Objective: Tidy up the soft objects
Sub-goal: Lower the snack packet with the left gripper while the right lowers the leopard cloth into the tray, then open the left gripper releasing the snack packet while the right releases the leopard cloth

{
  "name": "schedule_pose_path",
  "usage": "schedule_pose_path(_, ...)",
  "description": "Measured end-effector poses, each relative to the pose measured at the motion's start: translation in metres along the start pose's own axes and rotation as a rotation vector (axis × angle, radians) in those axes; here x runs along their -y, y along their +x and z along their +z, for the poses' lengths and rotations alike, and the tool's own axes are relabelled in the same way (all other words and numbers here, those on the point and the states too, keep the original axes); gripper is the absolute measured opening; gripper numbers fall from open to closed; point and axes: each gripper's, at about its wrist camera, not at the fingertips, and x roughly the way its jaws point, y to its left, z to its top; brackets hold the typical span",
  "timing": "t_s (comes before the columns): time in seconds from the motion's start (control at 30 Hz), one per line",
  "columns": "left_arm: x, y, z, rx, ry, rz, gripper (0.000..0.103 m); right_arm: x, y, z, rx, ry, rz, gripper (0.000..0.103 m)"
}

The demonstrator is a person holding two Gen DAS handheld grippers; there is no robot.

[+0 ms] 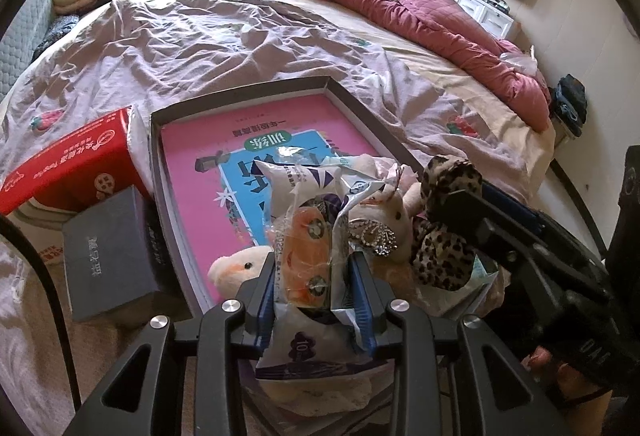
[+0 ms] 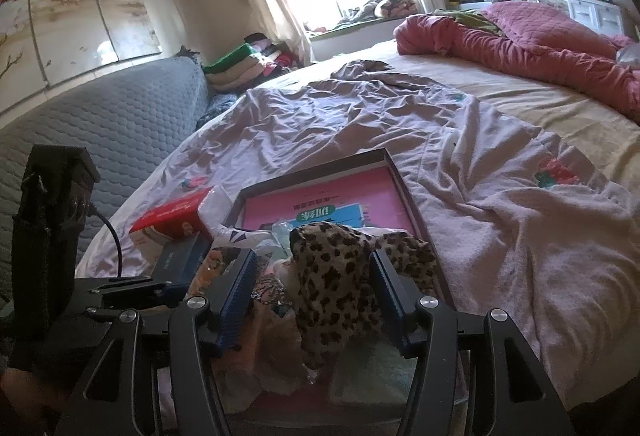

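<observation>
Tray: I see a shallow dark-rimmed tray (image 1: pixel 240 86) lying on the bed (image 1: pixel 200 36), with a pink book (image 1: pixel 224 164) flat in its bottom.
Tray contents: at the near end, on top of the book, I see a heap of soft things: a white-and-purple plastic packet (image 1: pixel 304 204), a pale plush animal (image 1: pixel 240 268), a white plush with a sparkly ornament (image 1: pixel 396 212), and a leopard-print plush (image 1: pixel 448 220).
Beside the tray: a red carton (image 1: pixel 68 164) and a dark grey box (image 1: pixel 108 252) sit on the bed just left of the tray, the box touching its rim.
Left tongs: my left tongs (image 1: pixel 316 276) point steeply down at the heap, narrowly parted, and both blue pads press on the plastic packet, which stands upright between them.
Right tongs: my right tongs (image 2: pixel 312 292) angle down over the tray's near right part, jaws spread wide. The leopard-print plush (image 2: pixel 340 276) lies between the pads; I see slack beside both and no squeeze.
Right tongs from the left view: the tips reach the leopard-print plush from the right.
</observation>
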Motion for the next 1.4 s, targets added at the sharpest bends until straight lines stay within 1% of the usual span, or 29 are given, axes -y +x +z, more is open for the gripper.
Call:
schedule_pose_path(0.17, 0.001, 0.0, 0.001, -0.006, 0.012, 0.025, 0.041, 0.005, -0.006, 0.0, 0.009, 0.022, -0.006, 0.06)
schedule_pose_path(0.23, 0.0, 0.0, 0.001, -0.01, 0.011, 0.025, 0.048, 0.006, -0.008, 0.001, 0.012, 0.027, -0.009, 0.06)
schedule_pose_path(0.27, 0.0, 0.0, 0.001, -0.012, 0.01, 0.029, 0.049, 0.006, -0.008, 0.001, 0.014, 0.027, -0.01, 0.06)
schedule_pose_path(0.57, -0.002, -0.005, 0.001, -0.002, 0.007, 0.039, 0.051, 0.004, -0.012, 0.002, 0.017, 0.019, -0.015, 0.06)
schedule_pose_path(0.7, -0.002, -0.009, 0.001, 0.002, 0.008, 0.039, 0.055, 0.004, -0.012, 0.003, 0.021, 0.02, -0.018, 0.06)
schedule_pose_path(0.8, -0.003, -0.011, 0.001, 0.003, 0.007, 0.04, 0.056, 0.003, -0.015, 0.003, 0.025, 0.016, -0.021, 0.06)
schedule_pose_path(0.87, -0.003, -0.012, 0.0, 0.004, 0.006, 0.04, 0.058, 0.003, -0.017, 0.003, 0.025, 0.013, -0.025, 0.06)
schedule_pose_path(0.93, -0.005, -0.015, 0.0, 0.005, 0.001, 0.033, 0.067, 0.002, -0.018, 0.003, 0.026, 0.011, -0.034, 0.06)
schedule_pose_path(1.2, -0.01, -0.029, 0.0, 0.03, -0.015, 0.035, 0.069, -0.003, -0.023, 0.004, 0.017, -0.002, -0.058, 0.06)
schedule_pose_path(1.27, -0.012, -0.034, -0.001, 0.035, -0.019, 0.037, 0.075, -0.004, -0.025, 0.005, 0.019, -0.009, -0.065, 0.06)
schedule_pose_path(1.3, -0.012, -0.036, -0.001, 0.036, -0.021, 0.037, 0.079, -0.006, -0.026, 0.005, 0.019, -0.013, -0.069, 0.06)
schedule_pose_path(1.4, -0.014, -0.044, -0.003, 0.049, -0.025, 0.052, 0.081, -0.01, -0.029, 0.006, 0.019, -0.025, -0.074, 0.06)
